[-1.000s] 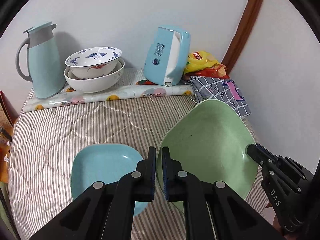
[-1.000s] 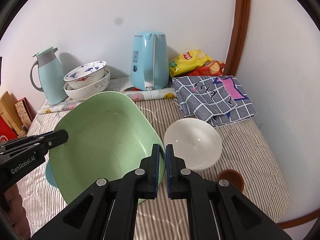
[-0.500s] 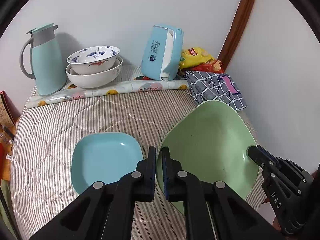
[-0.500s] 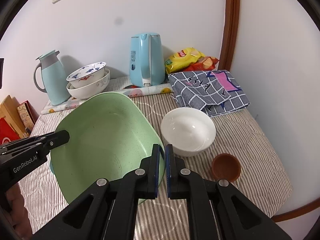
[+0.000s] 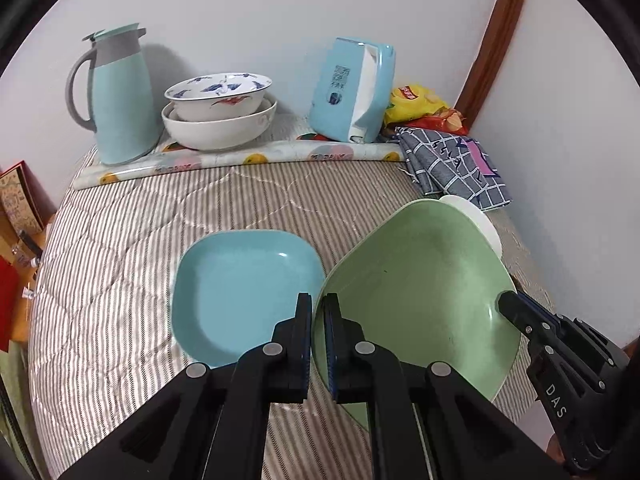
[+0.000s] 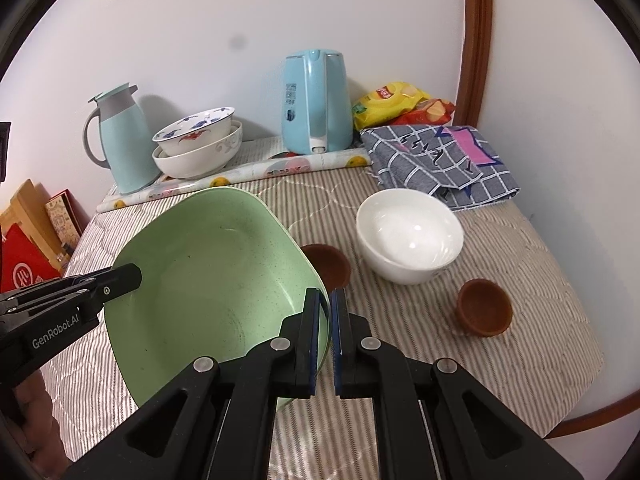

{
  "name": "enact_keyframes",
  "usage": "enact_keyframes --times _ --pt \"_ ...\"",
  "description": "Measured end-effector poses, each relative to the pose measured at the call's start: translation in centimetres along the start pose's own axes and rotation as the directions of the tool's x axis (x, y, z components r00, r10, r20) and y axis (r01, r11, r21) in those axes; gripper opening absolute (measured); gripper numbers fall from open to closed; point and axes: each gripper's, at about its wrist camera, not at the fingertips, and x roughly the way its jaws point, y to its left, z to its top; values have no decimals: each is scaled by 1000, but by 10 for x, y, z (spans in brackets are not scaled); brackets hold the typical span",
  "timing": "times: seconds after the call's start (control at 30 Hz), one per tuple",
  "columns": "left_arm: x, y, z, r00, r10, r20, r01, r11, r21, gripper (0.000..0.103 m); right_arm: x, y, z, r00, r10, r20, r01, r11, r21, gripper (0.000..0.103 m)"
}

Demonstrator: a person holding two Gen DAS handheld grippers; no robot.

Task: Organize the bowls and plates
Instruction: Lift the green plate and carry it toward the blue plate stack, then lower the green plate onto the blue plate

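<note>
Both tongs pinch green bowl (image 6: 208,276) rims: left gripper (image 5: 318,312) near-left, right gripper (image 6: 325,308) near-right. Looks light, stiff, slick plastic; rim grip suits.

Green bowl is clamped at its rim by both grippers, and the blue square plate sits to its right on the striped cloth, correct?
Not quite: the blue square plate lies to the left of the green bowl, as the left wrist view shows. Both the left gripper and right gripper do clamp its rim.

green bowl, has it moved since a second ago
Yes. The green bowl, clamped by both grippers, has shifted left, away from the white bowl, uncovering a brown cup it hid before.
</note>
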Motion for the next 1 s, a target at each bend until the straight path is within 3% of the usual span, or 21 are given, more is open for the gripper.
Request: enact_keyframes --times 0.57,1.0 --pt "5 39 -21 999 33 -38 -34 999 -32 7 14 29 -16 999 32 -40 -33 999 -23 6" --pt "19 81 -10 996 64 -55 -69 992 -103 7 45 65 -9 993 78 -84 -83 994 -65 5"
